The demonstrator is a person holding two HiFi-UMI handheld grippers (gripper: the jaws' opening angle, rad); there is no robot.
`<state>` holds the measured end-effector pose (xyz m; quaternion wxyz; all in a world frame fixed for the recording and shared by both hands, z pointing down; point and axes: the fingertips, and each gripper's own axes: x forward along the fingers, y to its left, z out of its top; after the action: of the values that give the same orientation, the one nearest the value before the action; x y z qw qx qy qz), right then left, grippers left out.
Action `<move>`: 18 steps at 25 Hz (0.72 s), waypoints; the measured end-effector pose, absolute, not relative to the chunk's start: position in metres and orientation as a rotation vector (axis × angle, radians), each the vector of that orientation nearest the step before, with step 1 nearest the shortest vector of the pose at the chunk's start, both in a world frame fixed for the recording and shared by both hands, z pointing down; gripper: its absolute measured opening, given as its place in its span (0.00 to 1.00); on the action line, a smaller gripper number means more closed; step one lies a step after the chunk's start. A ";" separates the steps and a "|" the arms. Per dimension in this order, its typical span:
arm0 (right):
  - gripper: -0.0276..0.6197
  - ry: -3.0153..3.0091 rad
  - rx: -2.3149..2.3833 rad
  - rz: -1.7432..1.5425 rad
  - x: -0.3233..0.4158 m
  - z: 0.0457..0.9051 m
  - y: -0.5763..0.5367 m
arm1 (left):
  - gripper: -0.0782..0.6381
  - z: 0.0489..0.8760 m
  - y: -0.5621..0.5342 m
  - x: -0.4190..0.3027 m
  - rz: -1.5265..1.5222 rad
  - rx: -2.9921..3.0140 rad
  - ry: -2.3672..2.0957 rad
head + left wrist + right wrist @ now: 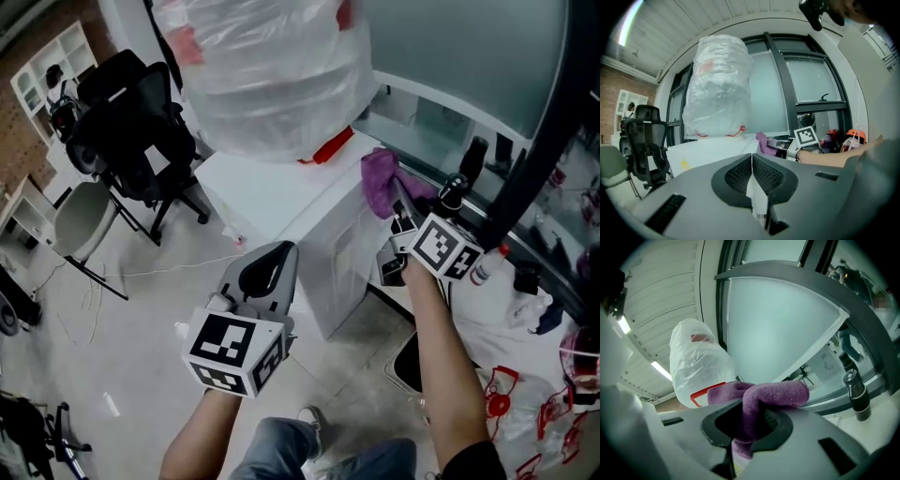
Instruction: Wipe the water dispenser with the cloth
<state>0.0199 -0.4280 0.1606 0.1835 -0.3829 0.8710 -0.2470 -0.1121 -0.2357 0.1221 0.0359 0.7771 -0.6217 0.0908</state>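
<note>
The white water dispenser (pixel 281 192) stands in the middle of the head view, with a large bottle wrapped in clear plastic (pixel 267 75) on its top. A purple cloth (pixel 382 180) lies against the dispenser's right top edge, and my right gripper (pixel 401 208) is shut on it. The right gripper view shows the cloth (pixel 759 399) bunched between the jaws, the wrapped bottle (pixel 696 364) behind it. My left gripper (pixel 270 267) hangs in front of the dispenser, jaws shut on nothing. From the left gripper view the dispenser (pixel 710 152) and cloth (pixel 763 142) lie ahead.
A black office chair (pixel 141 131) stands at the left, a grey stool (pixel 80 220) beside it. A window frame (pixel 534 141) and a sill with a dark bottle (pixel 472 161) run behind the dispenser. Red-and-white bags (pixel 525 403) lie on the floor at the right.
</note>
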 end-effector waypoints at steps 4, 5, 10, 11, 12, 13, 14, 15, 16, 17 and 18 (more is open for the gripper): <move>0.11 2.465 -1.061 -0.684 0.019 0.185 -0.427 | 0.15 0.137 -0.220 -0.116 0.238 2.368 -1.942; 0.11 2.464 -1.061 -0.690 0.019 0.193 -0.426 | 0.15 0.147 -0.217 -0.118 0.262 2.360 -1.960; 0.12 2.490 -1.053 -0.660 0.015 0.230 -0.424 | 0.15 0.197 -0.216 -0.127 0.298 2.314 -2.012; 0.11 2.499 -1.051 -0.651 0.015 0.238 -0.425 | 0.15 0.208 -0.218 -0.126 0.301 2.309 -2.016; 0.12 2.509 -1.051 -0.644 0.015 0.248 -0.425 | 0.15 0.220 -0.219 -0.125 0.305 2.303 -2.017; 0.11 2.520 -1.057 -0.641 0.015 0.260 -0.425 | 0.15 0.232 -0.220 -0.124 0.309 2.297 -2.020; 0.11 2.529 -1.066 -0.643 0.016 0.272 -0.425 | 0.15 0.243 -0.221 -0.124 0.313 2.289 -2.023; 0.11 2.535 -1.073 -0.646 0.016 0.285 -0.425 | 0.15 0.254 -0.222 -0.124 0.315 2.281 -2.028; 0.11 2.540 -1.076 -0.647 0.016 0.296 -0.424 | 0.15 0.265 -0.224 -0.125 0.316 2.273 -2.031; 0.11 2.546 -1.074 -0.642 0.015 0.305 -0.423 | 0.15 0.274 -0.226 -0.125 0.316 2.267 -2.036; 0.11 2.556 -1.069 -0.632 0.014 0.314 -0.423 | 0.15 0.282 -0.228 -0.126 0.315 2.263 -2.041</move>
<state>0.0136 -0.4227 0.3136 0.1495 -0.3719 0.8894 -0.2198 -0.1261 -0.2276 0.2819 0.0388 0.7380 -0.6658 0.1028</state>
